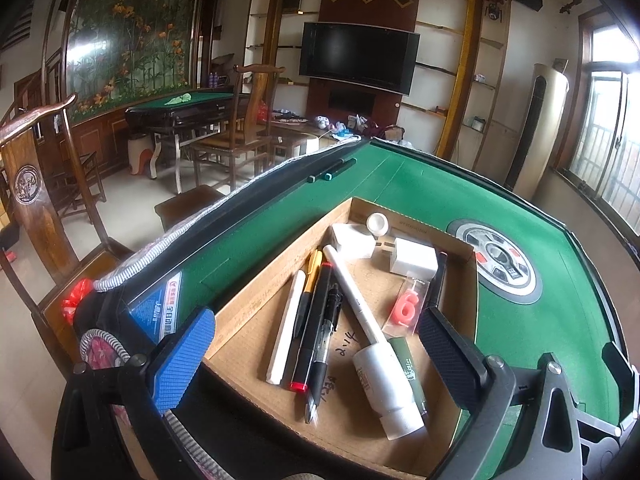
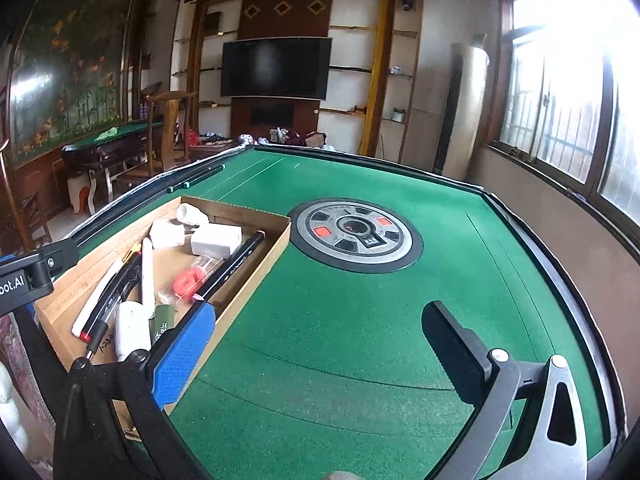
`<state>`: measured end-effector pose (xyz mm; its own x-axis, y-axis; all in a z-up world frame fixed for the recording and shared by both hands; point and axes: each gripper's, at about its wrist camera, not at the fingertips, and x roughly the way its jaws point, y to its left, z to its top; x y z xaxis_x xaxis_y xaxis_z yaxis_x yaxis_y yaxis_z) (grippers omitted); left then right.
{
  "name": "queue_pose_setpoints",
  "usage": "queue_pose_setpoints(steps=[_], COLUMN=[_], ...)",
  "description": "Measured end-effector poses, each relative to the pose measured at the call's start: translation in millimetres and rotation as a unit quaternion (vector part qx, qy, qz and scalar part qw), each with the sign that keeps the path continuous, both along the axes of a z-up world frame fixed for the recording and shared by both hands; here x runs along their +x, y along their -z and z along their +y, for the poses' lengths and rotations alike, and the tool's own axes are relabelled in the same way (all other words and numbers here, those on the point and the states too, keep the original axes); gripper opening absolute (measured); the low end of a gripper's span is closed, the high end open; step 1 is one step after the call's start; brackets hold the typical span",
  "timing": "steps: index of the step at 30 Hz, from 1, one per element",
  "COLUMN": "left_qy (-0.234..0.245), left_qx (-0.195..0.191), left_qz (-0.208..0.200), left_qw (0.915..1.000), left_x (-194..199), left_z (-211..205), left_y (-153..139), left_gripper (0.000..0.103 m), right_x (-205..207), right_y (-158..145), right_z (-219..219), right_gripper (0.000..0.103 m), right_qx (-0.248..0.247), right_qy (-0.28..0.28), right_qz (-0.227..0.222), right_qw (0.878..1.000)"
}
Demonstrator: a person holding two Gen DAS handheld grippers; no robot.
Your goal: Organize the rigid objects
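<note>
Both grippers were spread wide and held nothing. The left gripper point(image 1: 312, 354) hung over the cardboard box point(image 1: 256, 304) on the green table point(image 2: 360, 320), and the right gripper point(image 2: 316, 344) sat over bare felt. Everything was already in the box: pens point(image 1: 316, 320) toward 9 o'clock, chargers point(image 1: 412, 258) at 12. The silver flashlight point(image 1: 386, 384) looked hard, light and kinda slippery, so I'd pinch its fat barrel crosswise. The red "6" candle point(image 1: 408, 306) looked fragile. The other writing was too blurry to read.
</note>
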<state>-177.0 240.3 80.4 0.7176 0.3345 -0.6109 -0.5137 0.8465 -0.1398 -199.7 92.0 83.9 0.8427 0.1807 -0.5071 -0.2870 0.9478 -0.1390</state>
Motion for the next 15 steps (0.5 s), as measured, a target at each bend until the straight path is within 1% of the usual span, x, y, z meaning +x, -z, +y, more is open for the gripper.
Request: queue_pose_setpoints(steps=[4,9,15], left_qy=[0.002,0.006,0.005], left_qx=[0.000,0.000,-0.006], left_qz=[0.004,0.007,0.013], left_qw=[1.0000,1.0000,0.9999], left_x=[0.3,0.7,3.9], left_z=[-0.3,-0.3,0.9], left_y=[1.5,1.7,2.7], left_gripper=[0.103,0.103,0.102], right_x=[4.2,10.0,10.1], right_y=[-1.3,-2.0,-1.2], right_z=[9.9,15.1,17.5], right_gripper=[0.103,0.103,0.103], right_qx=[-0.018,-0.019,-0.025], right_qy=[-0.009,-0.015,-0.017], right_qz=[0.008,0.020,0.012], right_qw=[1.000,1.000,0.999])
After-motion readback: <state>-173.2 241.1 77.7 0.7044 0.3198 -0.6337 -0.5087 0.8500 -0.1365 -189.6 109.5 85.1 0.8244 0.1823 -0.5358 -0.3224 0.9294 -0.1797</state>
